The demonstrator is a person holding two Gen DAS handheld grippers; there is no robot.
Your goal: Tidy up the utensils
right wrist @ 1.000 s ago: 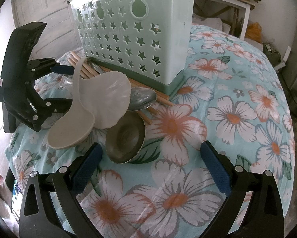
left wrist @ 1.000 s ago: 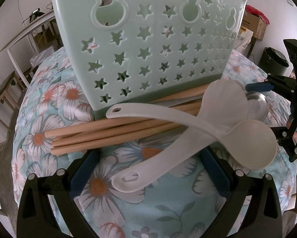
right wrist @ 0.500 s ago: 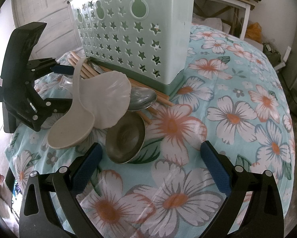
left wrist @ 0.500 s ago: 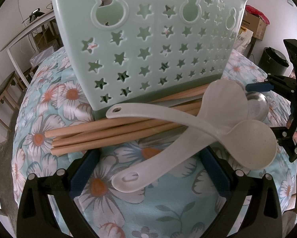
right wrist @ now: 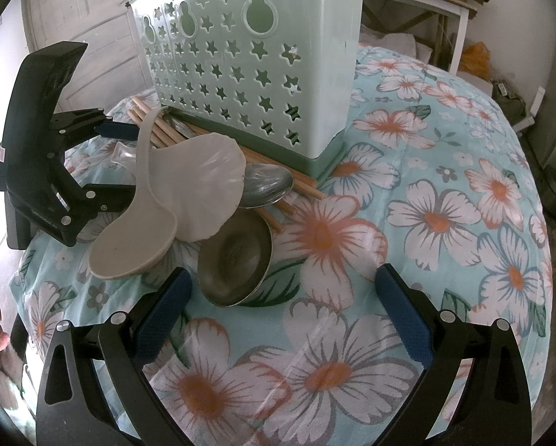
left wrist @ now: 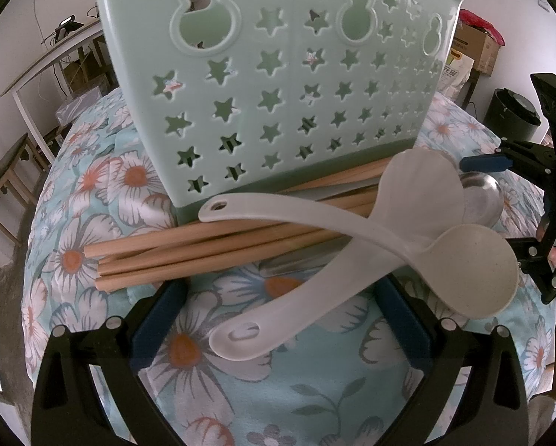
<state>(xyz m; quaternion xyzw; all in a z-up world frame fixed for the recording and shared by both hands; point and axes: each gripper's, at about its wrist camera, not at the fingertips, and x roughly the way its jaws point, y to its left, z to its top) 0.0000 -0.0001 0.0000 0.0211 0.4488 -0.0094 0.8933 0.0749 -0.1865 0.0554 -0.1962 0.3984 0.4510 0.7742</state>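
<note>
Several utensils lay piled against the mint-green star-punched plastic caddy: light wooden chopsticks, two white plastic rice paddles crossed over them, and two steel ladles at 3 o'clock. The left gripper and right gripper both stood spread apart, empty, over the floral cloth

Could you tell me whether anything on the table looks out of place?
Yes: every utensil lies in a crossed heap beside the green holder, not in it. The white spoons overlap wooden chopsticks and metal ladles.
</note>
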